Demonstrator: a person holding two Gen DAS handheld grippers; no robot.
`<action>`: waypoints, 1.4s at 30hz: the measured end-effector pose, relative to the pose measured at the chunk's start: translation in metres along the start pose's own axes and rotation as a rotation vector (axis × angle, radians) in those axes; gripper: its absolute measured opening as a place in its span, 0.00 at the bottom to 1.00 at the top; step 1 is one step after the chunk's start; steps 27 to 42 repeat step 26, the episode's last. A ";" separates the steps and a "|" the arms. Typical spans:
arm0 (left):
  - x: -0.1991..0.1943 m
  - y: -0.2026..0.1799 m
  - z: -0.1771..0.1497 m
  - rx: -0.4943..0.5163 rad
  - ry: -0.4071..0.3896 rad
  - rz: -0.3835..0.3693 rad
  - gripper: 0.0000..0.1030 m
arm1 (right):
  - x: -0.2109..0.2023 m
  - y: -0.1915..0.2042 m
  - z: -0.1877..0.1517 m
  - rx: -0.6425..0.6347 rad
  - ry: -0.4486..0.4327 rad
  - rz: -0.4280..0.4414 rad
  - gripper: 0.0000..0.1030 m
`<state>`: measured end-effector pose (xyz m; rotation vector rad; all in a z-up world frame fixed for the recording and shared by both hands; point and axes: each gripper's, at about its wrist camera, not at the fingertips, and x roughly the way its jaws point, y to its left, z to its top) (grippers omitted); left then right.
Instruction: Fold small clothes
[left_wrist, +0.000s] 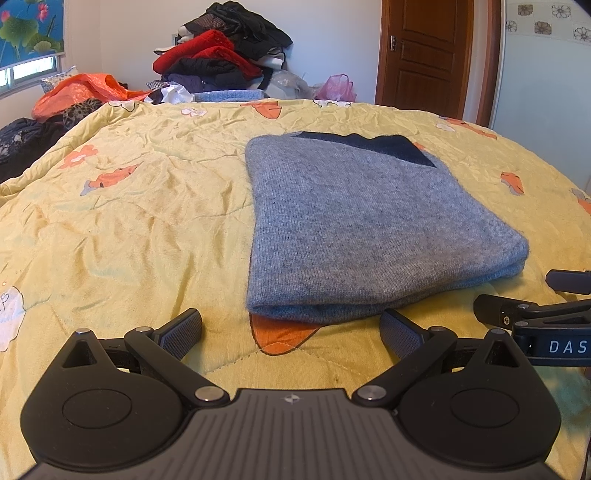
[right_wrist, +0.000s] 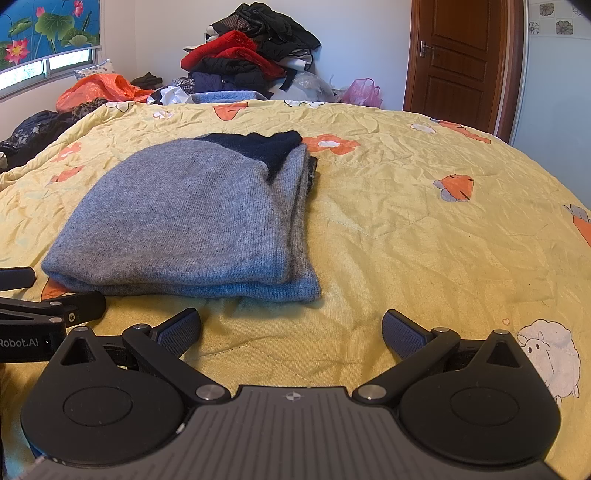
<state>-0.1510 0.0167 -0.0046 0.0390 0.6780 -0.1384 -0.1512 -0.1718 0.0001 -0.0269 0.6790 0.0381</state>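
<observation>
Both my left gripper (left_wrist: 291, 330) and right gripper (right_wrist: 291, 330) stand wide open, empty, near the folded grey sweater (left_wrist: 354, 221); I judge folding finished, next comes a fresh garment.

Bed, yellow floral quilt (left_wrist: 147, 206), wrinkled. Lying on it: one folded grey sweater (left_wrist: 354, 221) with navy collar, at 1 o'clock of centre.

Grey sweater (left_wrist: 354, 221): fuzzy knit wool, matt. Quilt (left_wrist: 129, 206): crinkled cotton, matt. Door (left_wrist: 424, 48): glossy varnished wood.
</observation>
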 end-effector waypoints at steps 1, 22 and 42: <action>0.000 -0.001 0.000 0.000 0.001 0.003 1.00 | 0.000 0.000 0.000 0.000 0.000 0.000 1.00; -0.001 0.002 0.001 -0.055 -0.010 0.028 1.00 | 0.000 0.000 0.000 0.000 0.000 0.000 1.00; -0.003 0.011 0.001 -0.113 -0.025 0.034 1.00 | 0.000 0.000 0.000 0.000 0.000 0.000 1.00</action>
